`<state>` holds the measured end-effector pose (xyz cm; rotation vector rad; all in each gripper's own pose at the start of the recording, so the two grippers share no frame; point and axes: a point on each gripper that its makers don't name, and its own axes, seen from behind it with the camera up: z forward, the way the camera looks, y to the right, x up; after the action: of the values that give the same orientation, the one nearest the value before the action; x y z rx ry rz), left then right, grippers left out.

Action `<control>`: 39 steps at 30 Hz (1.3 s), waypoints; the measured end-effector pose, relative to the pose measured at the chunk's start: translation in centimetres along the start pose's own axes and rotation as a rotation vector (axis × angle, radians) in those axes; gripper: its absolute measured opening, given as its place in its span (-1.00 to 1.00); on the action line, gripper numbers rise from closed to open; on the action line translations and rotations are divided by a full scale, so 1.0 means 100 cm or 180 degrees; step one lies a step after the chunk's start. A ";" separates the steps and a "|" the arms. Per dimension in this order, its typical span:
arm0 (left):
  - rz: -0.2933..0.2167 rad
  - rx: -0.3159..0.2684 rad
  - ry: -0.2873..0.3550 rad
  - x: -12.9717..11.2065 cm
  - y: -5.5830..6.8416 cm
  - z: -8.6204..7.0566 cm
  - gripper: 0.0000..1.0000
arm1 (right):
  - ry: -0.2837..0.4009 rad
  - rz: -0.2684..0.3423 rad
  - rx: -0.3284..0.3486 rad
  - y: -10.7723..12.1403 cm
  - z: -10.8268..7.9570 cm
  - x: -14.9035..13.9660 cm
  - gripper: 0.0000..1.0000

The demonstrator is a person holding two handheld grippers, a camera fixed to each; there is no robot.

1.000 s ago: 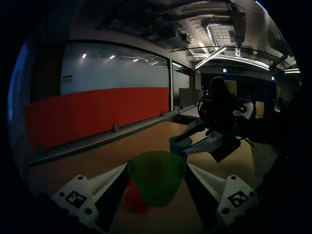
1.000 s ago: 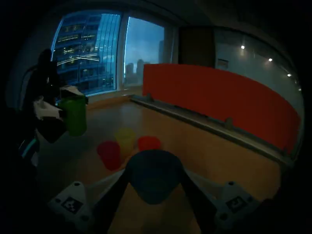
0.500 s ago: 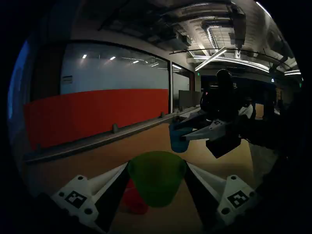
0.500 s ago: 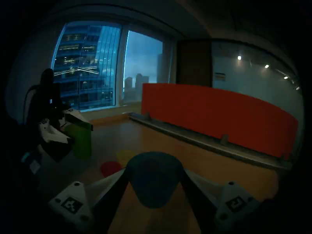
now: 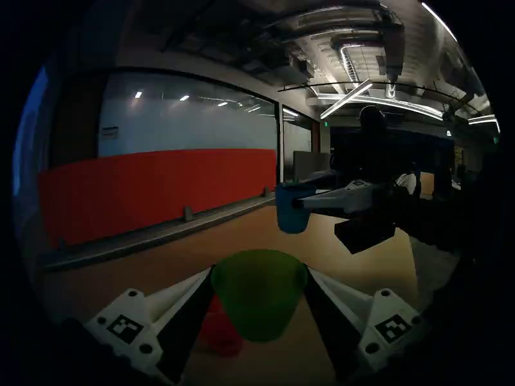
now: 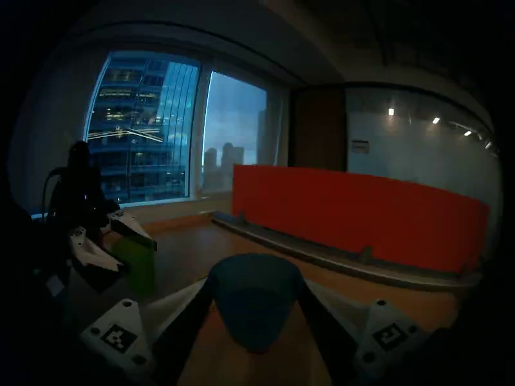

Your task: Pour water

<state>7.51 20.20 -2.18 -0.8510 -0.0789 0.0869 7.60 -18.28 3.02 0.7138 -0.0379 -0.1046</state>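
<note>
Though clamped, green cup hides contents.

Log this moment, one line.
left gripper: shut on green plastic cup | right gripper: shut on blue plastic cup | red plastic cup: on wooden table

Smooth plastic cups, matt white fingers, wood-look table.
The green cup and the blue cup look like smooth plastic with a soft, dull sheen, the red cup likewise. The fingers of the left gripper and the right gripper are matt white plastic with printed black-and-white markers. The table has a warm, faintly glossy wood look; in this dim light, wood or laminate cannot be told. The red panel looks matt.
</note>
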 end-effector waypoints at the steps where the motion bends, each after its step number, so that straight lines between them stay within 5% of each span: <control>1: 0.0003 0.0002 0.0004 0.000 0.000 0.000 0.80 | 0.0014 -0.0002 0.0001 0.000 0.000 0.002 0.82; 39: 0.0024 -0.0082 0.0038 0.001 0.006 0.009 0.80 | 0.0229 -0.0266 0.0140 -0.016 -0.002 0.052 0.82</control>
<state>7.51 21.29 -2.02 -0.8774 -0.0658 0.0880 12.69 -19.94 1.84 0.7627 0.0585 -0.1582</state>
